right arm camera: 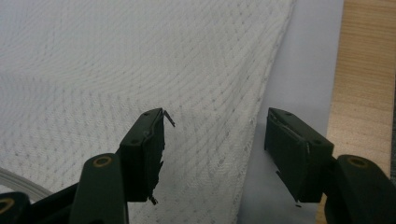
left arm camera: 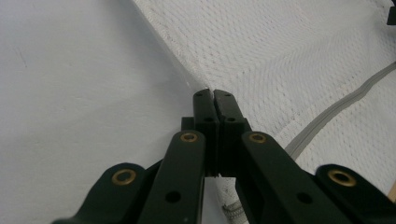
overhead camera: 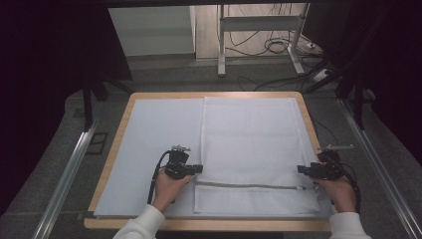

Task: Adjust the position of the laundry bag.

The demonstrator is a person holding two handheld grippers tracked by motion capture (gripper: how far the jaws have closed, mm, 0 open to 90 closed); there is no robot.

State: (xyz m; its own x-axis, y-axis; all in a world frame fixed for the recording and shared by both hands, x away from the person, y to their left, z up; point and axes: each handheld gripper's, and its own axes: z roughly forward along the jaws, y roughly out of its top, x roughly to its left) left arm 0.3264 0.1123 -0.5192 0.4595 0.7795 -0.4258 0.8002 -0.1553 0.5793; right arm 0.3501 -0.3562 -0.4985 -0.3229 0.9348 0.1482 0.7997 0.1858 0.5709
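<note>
A white mesh laundry bag (overhead camera: 251, 149) lies flat on the right half of a pale blue mat (overhead camera: 154, 144), a grey zipper (overhead camera: 249, 186) running across its near end. The left tool (overhead camera: 198, 169) is clamped on the bag's left edge; the right tool (overhead camera: 301, 170) stands partly wide, straddling the right edge without pressing. The mat covers a wood-rimmed bench (overhead camera: 107, 169); beyond lie grey floor, cables (overhead camera: 278, 46) and a metal frame (overhead camera: 259, 22).

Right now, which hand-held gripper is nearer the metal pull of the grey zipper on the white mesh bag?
Right. The right hand-held gripper sits beside the zipper pull at the bag's right edge; the left hand-held gripper is at the opposite edge.
</note>
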